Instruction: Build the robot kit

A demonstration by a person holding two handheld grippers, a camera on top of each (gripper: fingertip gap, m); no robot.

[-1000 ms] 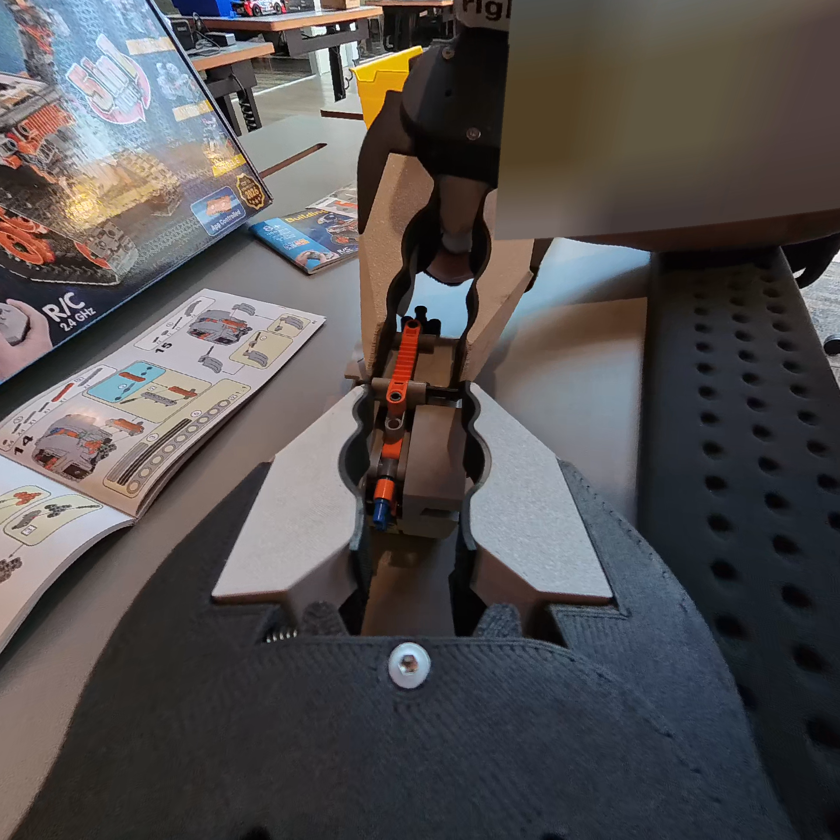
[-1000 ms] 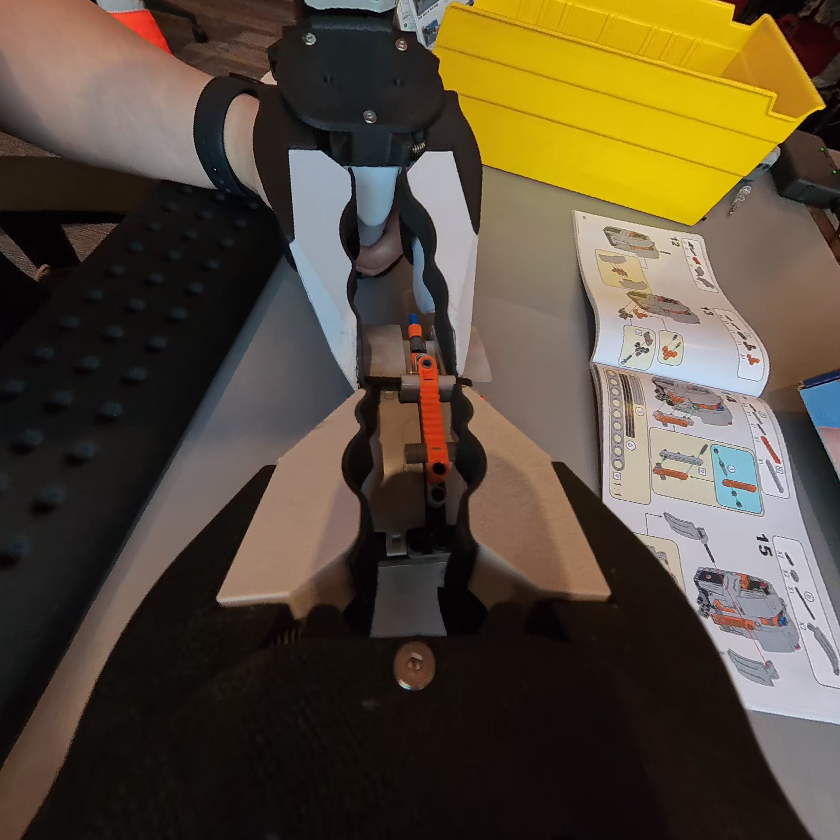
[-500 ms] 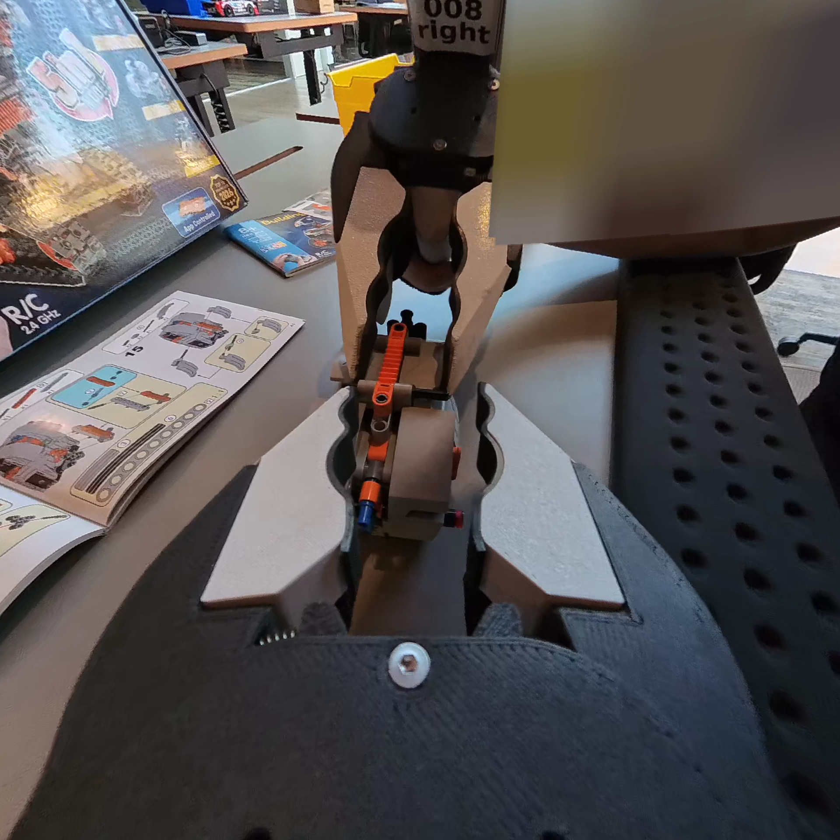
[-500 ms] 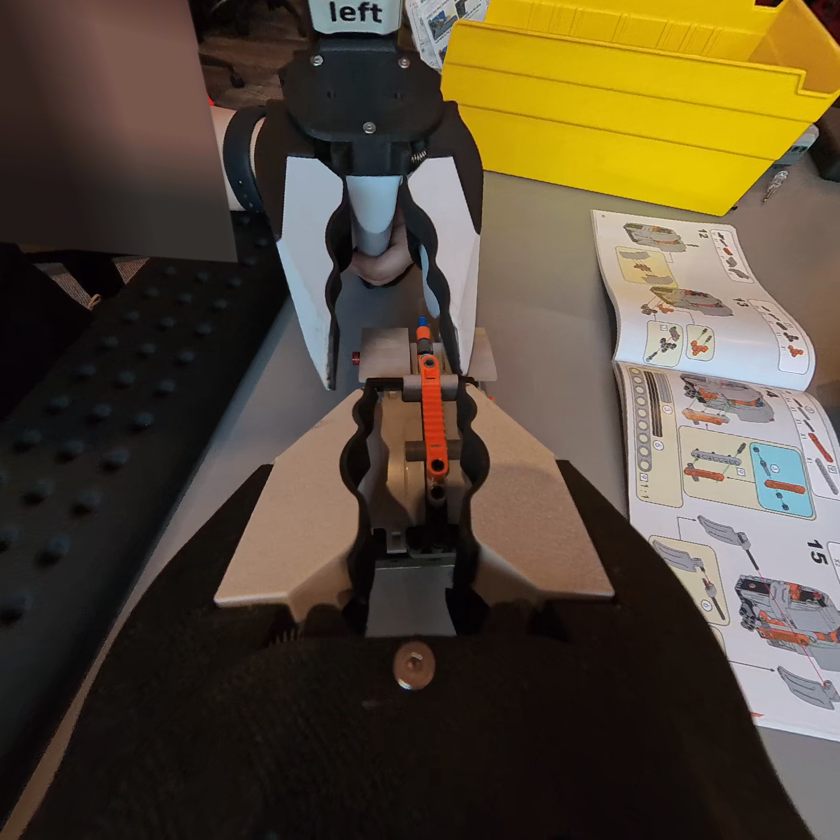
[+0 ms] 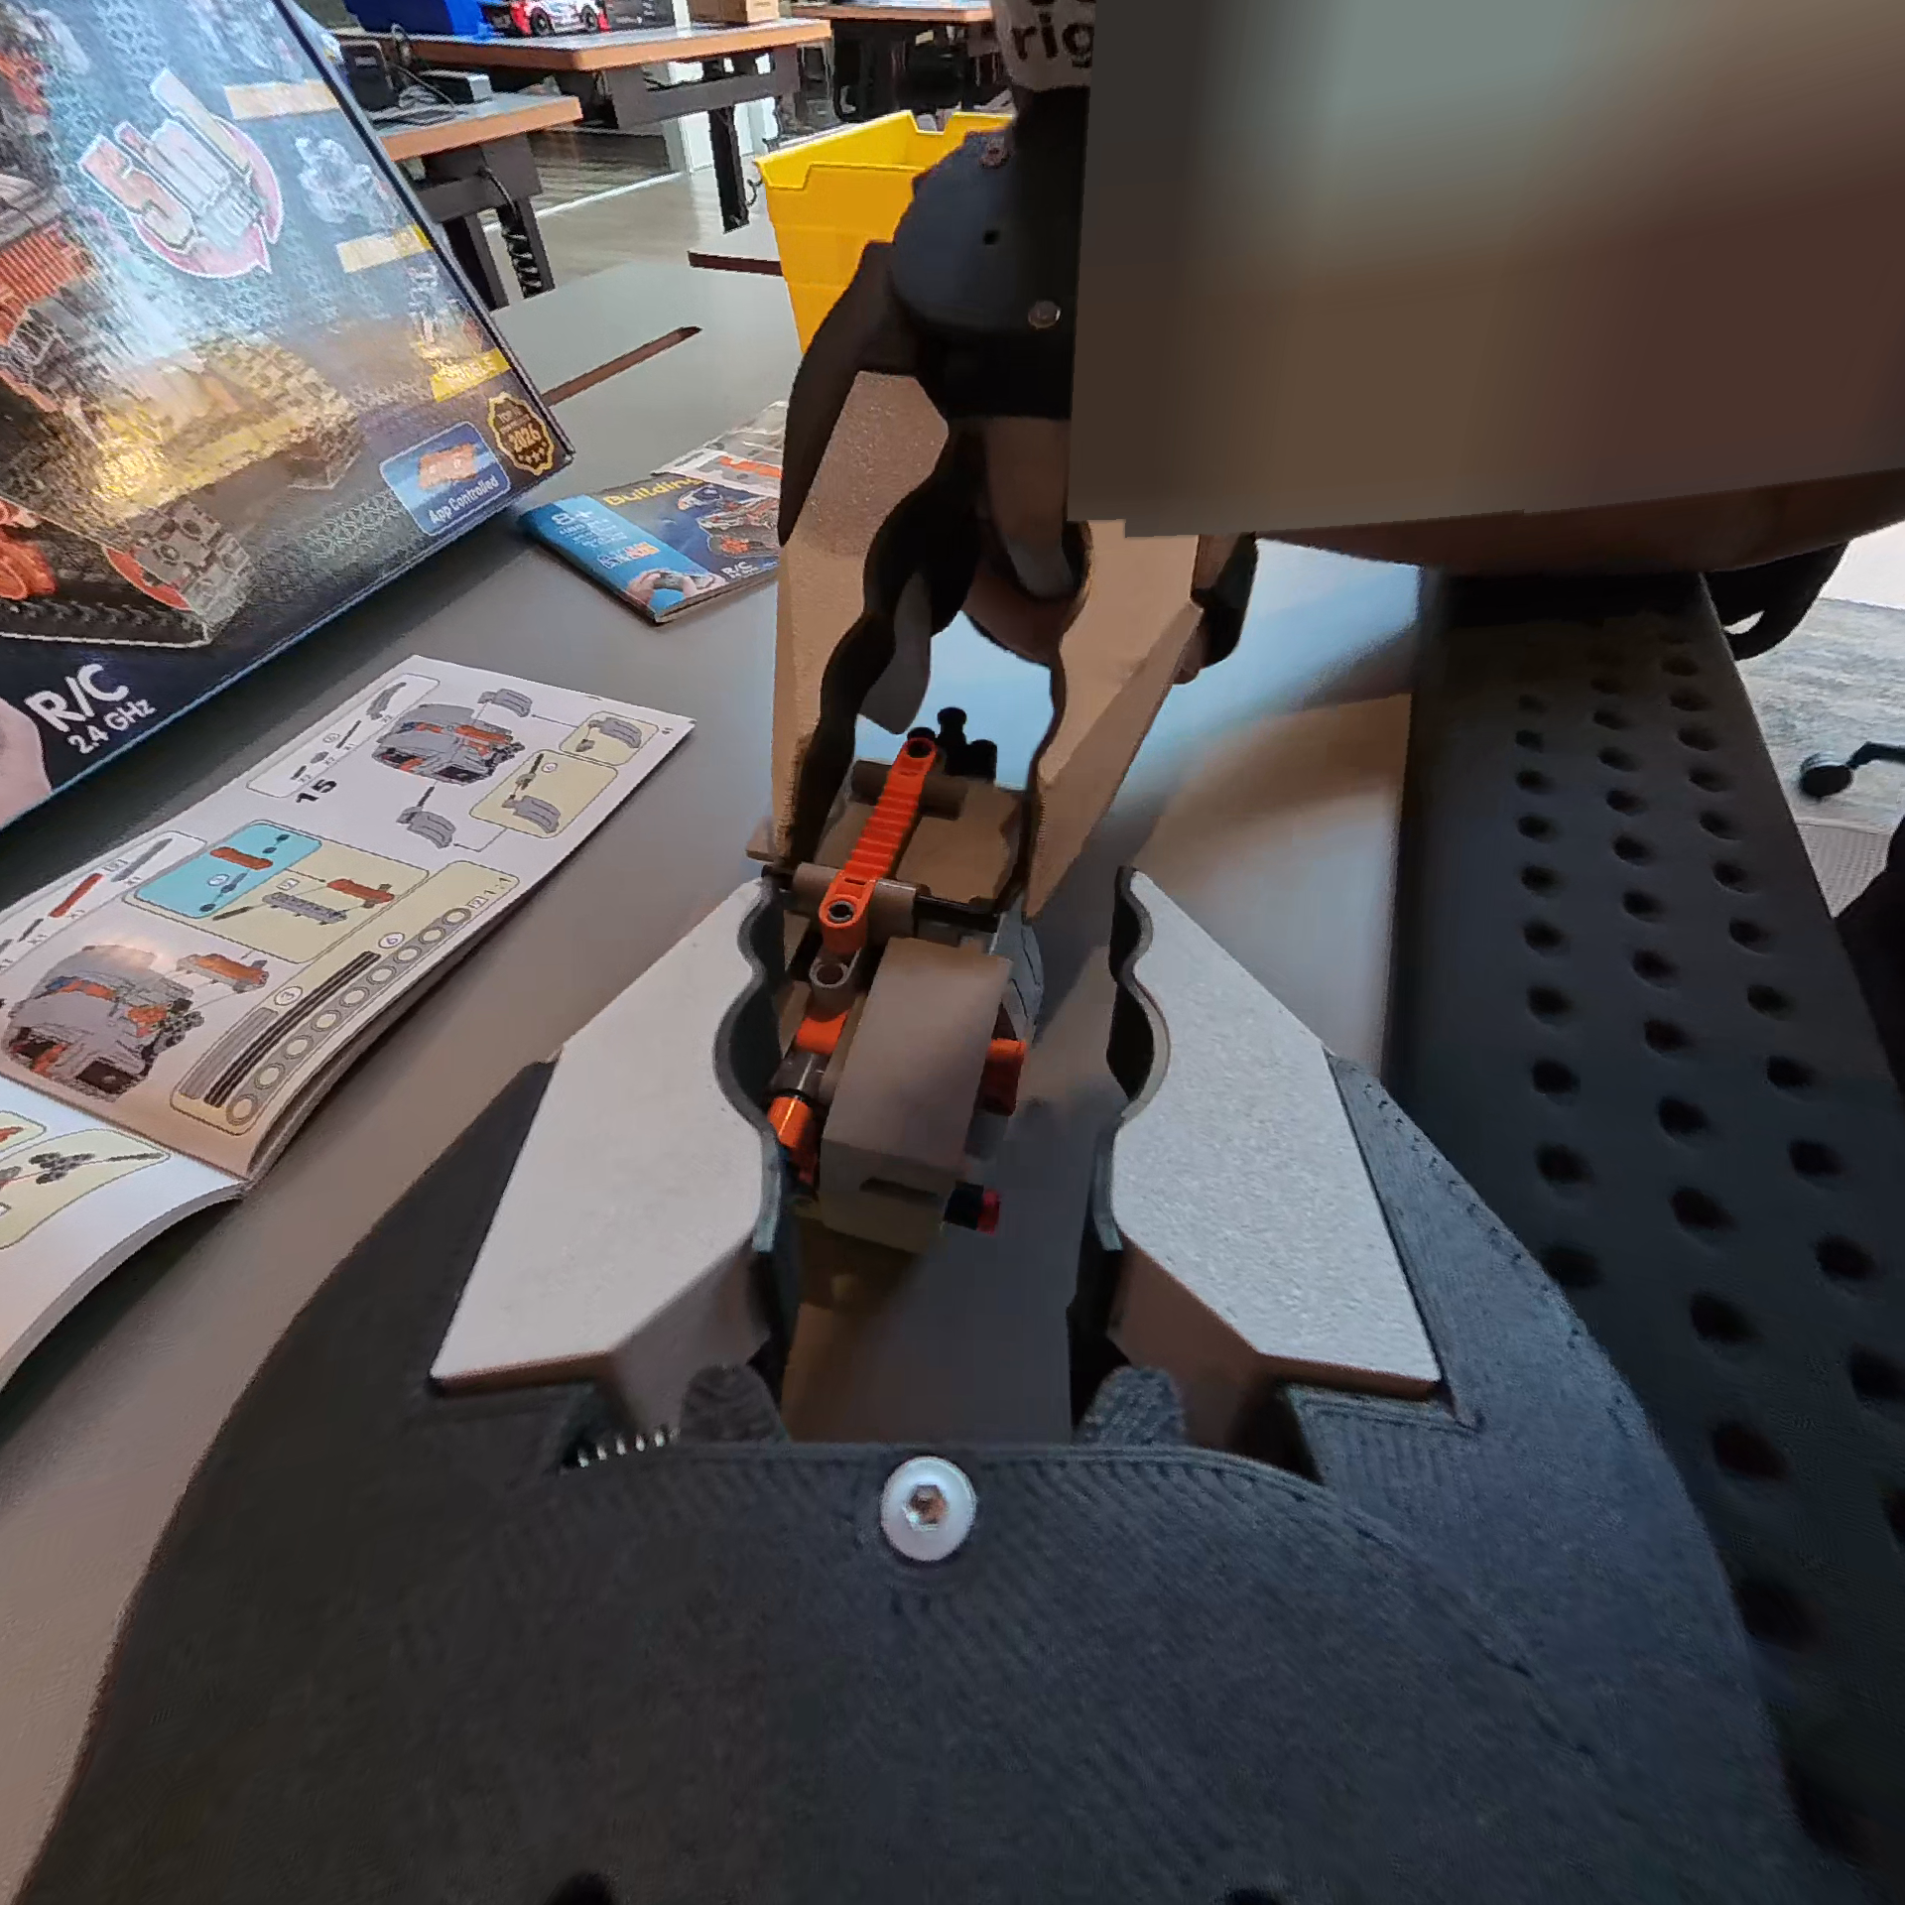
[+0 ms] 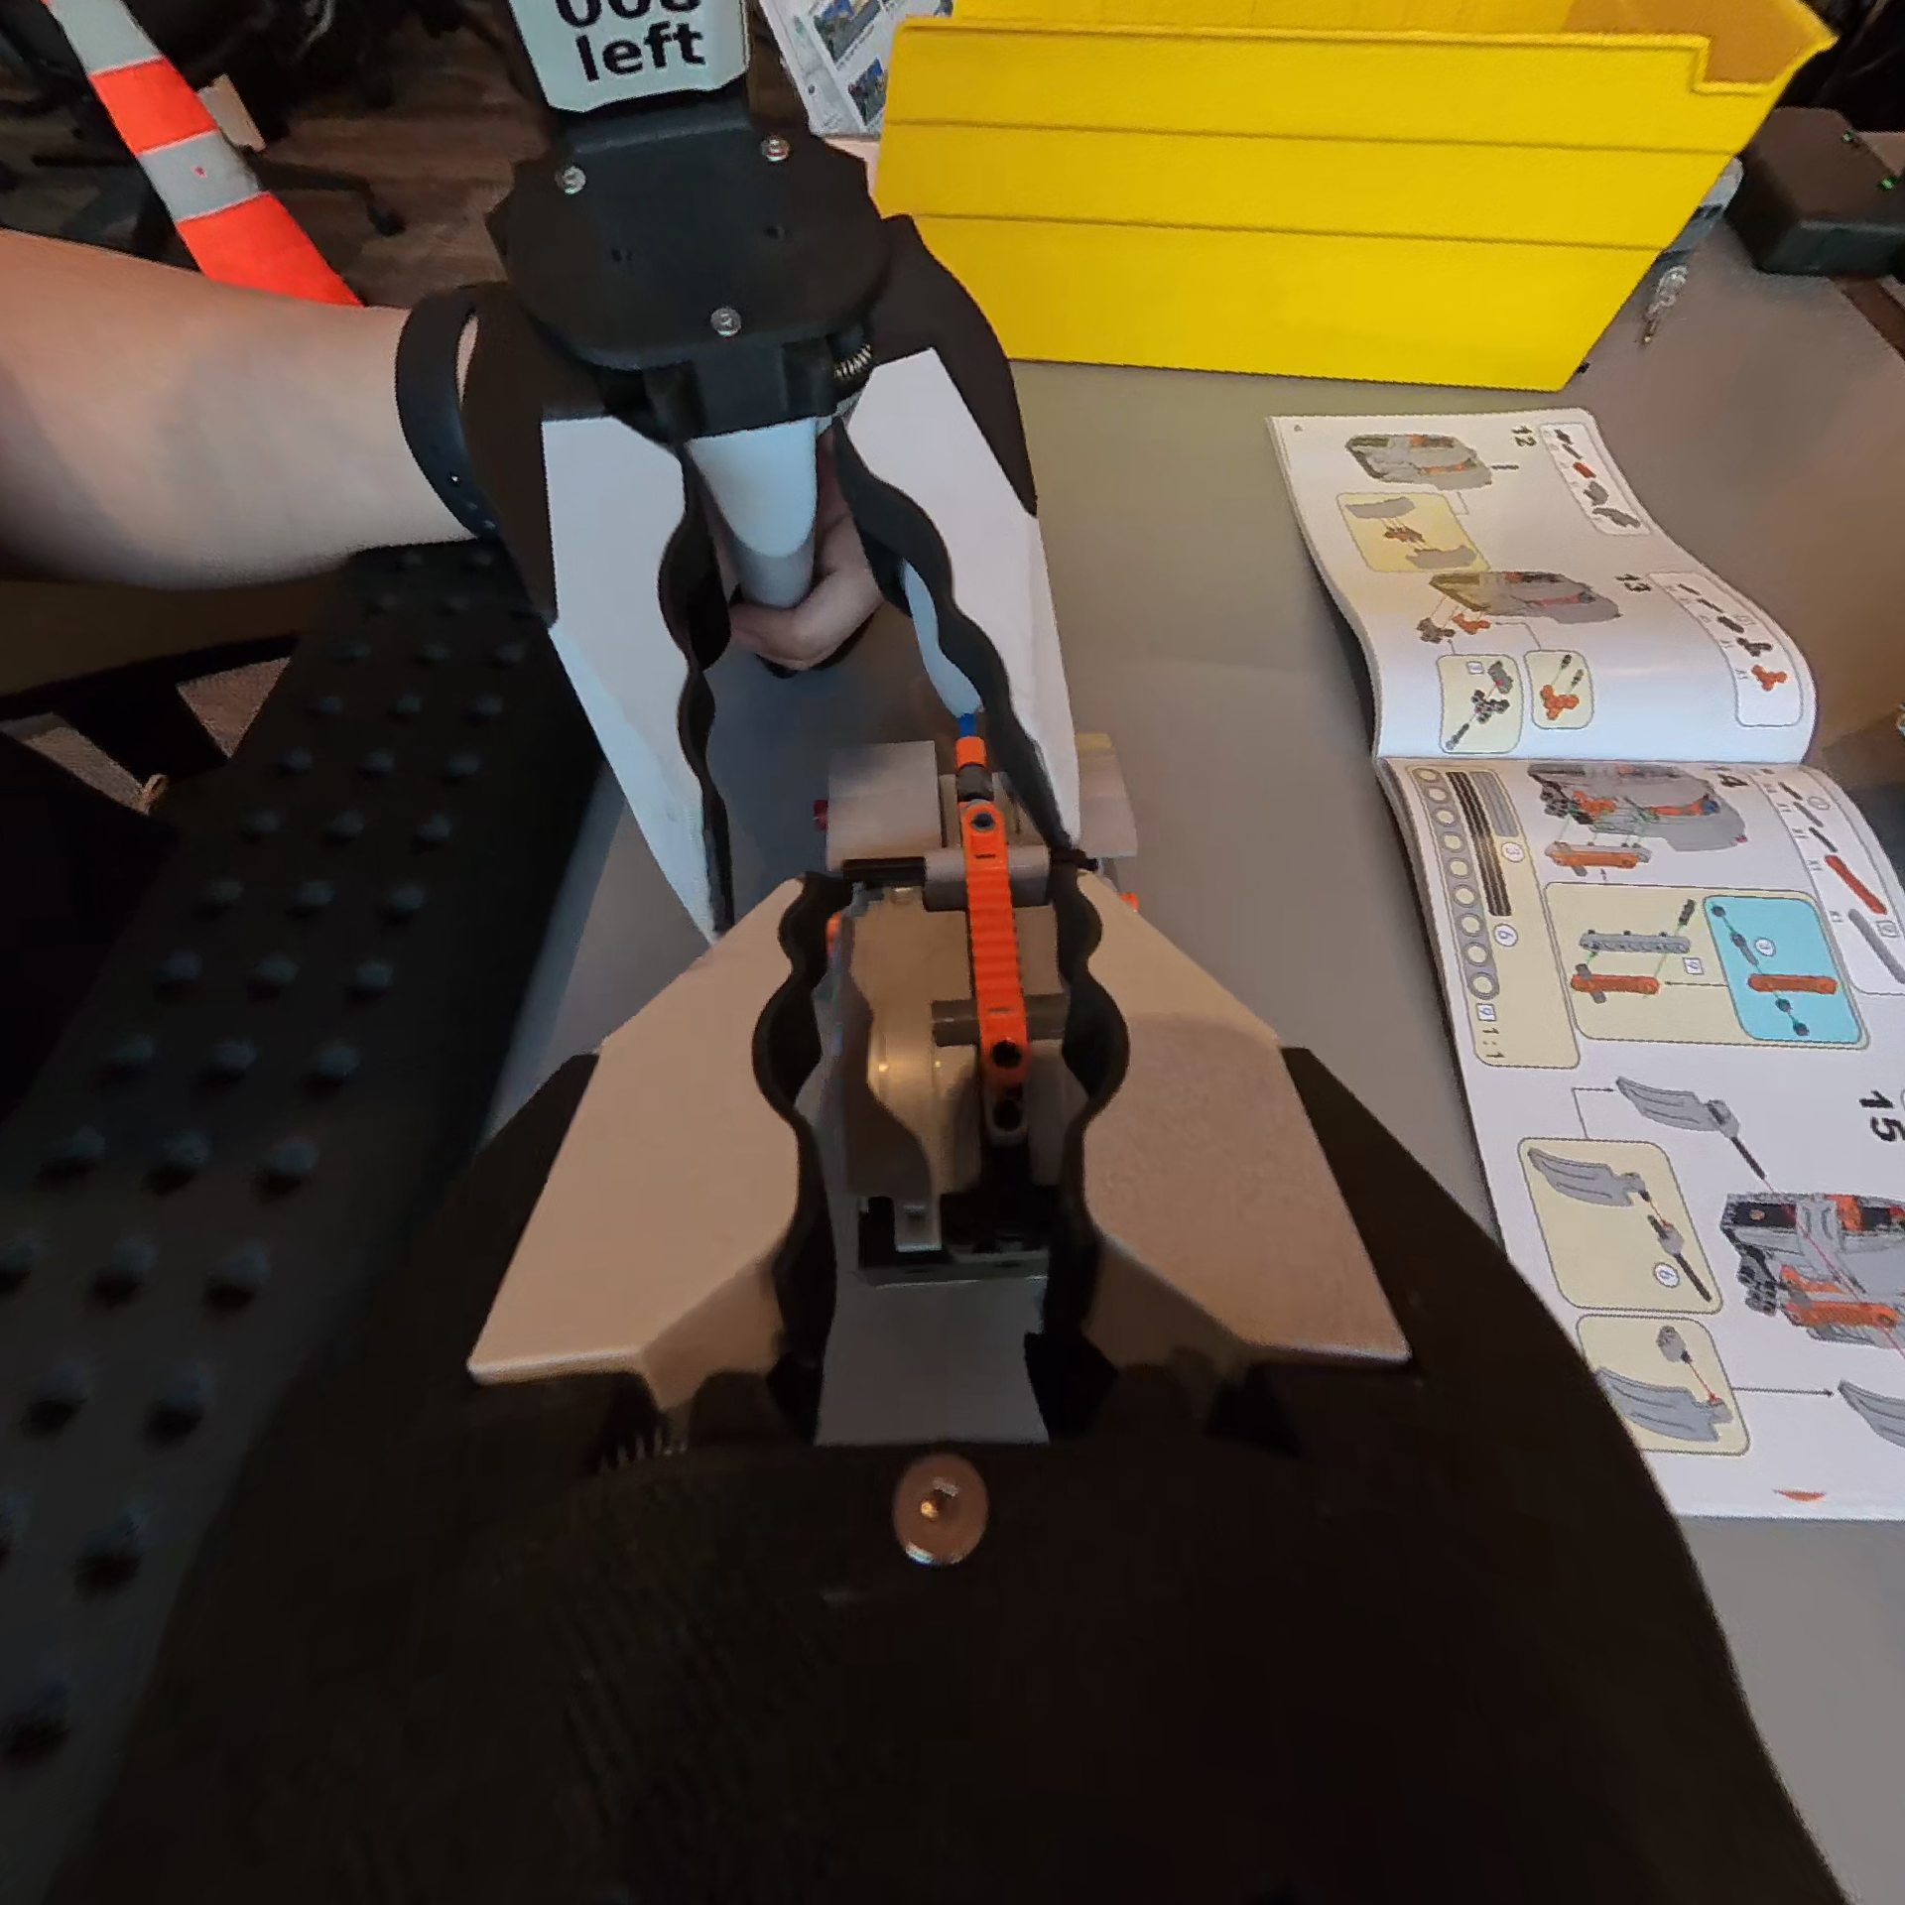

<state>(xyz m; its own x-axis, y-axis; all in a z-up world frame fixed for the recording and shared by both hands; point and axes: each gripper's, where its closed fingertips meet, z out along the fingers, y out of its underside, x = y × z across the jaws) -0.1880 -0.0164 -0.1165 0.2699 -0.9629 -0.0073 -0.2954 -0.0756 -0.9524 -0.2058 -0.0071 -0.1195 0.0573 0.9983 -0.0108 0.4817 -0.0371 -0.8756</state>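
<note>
The right claw (image 6: pixel 943 1041) clenches the grey-and-orange brick assembly (image 6: pixel 959 1051) just above the table (image 6: pixel 1237 660), steadying it; the left claw (image 5: pixel 933 1041) stands released around its near end.

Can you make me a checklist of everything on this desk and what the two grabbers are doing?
Surface: grey table, mostly bare around the model.
Job's things: grey brick model with an orange beam on top.
Clutter: open instruction booklet; yellow bin; toy box; small leaflet; black studded mat.
Grippers: right gripper shut on the model's near end; left gripper open, fingers either side of the model.
Cables: nothing seen.
Surroundings: orange-and-white cone; other tables.
</note>
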